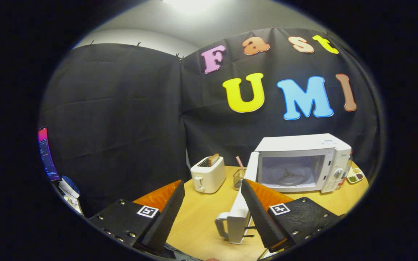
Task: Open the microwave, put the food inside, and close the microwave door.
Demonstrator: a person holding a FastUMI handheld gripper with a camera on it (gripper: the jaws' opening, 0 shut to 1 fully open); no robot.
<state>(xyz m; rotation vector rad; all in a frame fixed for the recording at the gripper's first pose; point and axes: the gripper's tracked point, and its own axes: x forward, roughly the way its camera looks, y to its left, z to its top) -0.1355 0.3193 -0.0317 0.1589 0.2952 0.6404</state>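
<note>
Wooden table (201,217) carries the microwave (303,163) far right, its door (240,214) swung open. Gripper (212,214) is spread, holding nothing. Risk: the right finger clips that door and bumps it.

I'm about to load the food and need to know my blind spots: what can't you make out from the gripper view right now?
- Food: I cannot tell which item it is.
- Microwave, door swung open: the fingers, open with nothing between them, cover the door's lower edge.
- Wire basket: contents too small; the door hides its side.
- Toaster: the slice in its slot is too small to identify.
</note>
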